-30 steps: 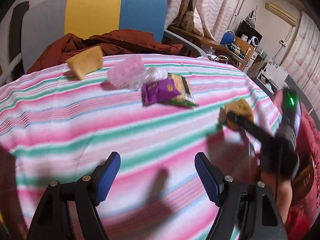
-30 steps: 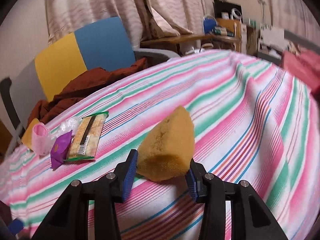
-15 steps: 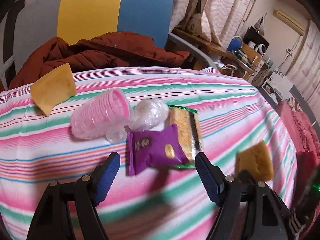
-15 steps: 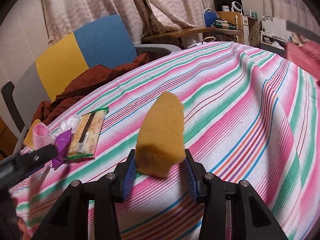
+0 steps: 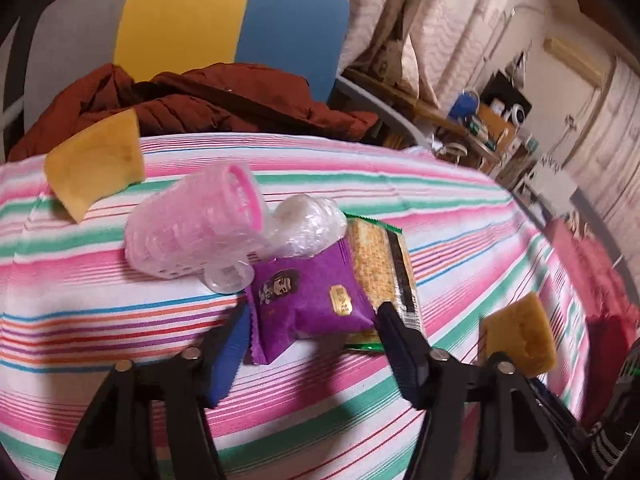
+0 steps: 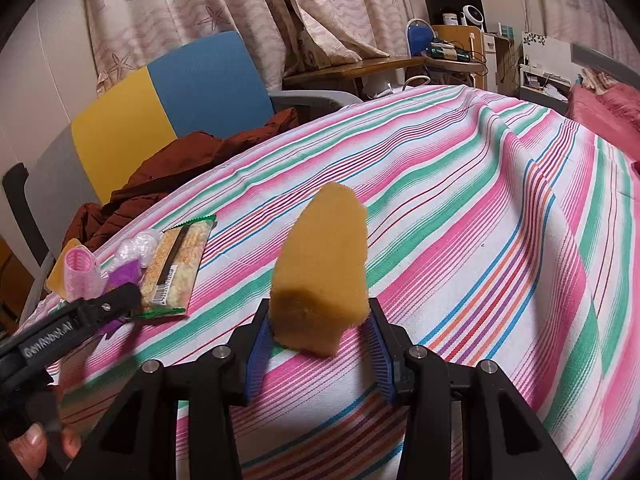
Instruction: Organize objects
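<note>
Purple foil of a snack packet sits between the blue pads of the left hand-held gripper, whose jaws are closing around it; the pads look just beside the packet's edges, and I cannot tell whether they press on it. It lies on the striped cloth of the desk, overlapping a green-edged cracker packet to its right. Just behind it lie a pink hair roller on its side and a crumpled clear plastic wrap, the two touching. Farther back, near the desk's far left edge, a yellow sponge piece rests in front of a dark red jacket heaped on a chair with a yellow and blue back.

The right hand-held gripper is clamped on a second yellow sponge, which is squeezed narrow at its base and stands up between the pads, lifted off the cloth. In the right wrist view the left hand-held gripper reaches in from the lower left toward the cluster of packets, with fingertips of the person's hand showing at the bottom corner
</note>
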Motion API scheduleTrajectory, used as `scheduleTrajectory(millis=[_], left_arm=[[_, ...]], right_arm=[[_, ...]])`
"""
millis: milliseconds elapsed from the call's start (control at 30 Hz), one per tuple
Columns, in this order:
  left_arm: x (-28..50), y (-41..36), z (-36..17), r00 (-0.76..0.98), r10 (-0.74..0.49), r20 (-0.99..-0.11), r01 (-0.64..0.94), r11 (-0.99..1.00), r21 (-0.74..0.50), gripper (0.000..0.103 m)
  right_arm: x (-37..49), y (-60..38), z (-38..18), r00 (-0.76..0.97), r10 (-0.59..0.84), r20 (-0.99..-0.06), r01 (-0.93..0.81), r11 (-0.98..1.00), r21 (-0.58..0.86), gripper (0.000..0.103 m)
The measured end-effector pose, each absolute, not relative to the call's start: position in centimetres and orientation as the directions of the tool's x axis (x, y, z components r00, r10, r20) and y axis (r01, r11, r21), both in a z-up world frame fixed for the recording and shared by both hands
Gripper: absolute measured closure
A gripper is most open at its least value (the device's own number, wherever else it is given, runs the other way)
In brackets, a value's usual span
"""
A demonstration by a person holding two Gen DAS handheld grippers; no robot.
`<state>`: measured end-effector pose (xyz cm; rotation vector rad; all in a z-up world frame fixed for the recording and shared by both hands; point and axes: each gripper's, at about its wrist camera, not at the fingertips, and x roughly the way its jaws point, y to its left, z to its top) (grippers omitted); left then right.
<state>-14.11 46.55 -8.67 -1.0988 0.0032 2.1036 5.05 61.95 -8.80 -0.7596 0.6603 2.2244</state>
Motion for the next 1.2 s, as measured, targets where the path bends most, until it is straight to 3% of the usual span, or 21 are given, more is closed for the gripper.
scheduleTrajectory(millis=[300, 567, 1200], left_arm=[[-11.6, 45.0, -8.2, -0.388, 0.599, -0.7, -0.656, -0.713, -0.247, 0.045], [-9.7, 40.0, -8.1, -0.44, 0.606, -0.662, -0.605, -0.745, -0.28, 0.045], [-6.2, 32.3, -8.2, -0.479, 0.612, -0.63, -0.557, -0.766, -0.32, 0.045]], right_arm=[[5.2, 61.9, -8.7, -0.589, 0.446, -0.674, -0.739, -0.636, 0.225, 0.06], [4.7, 61.5, -8.4, -0.572, 0.461, -0.678, -0.739, -0.649, 0.182, 0.069], [7.4, 54.5, -6.7, -0.668, 0.397, -0.63, -0.638, -0.741, 0.21, 0.069]])
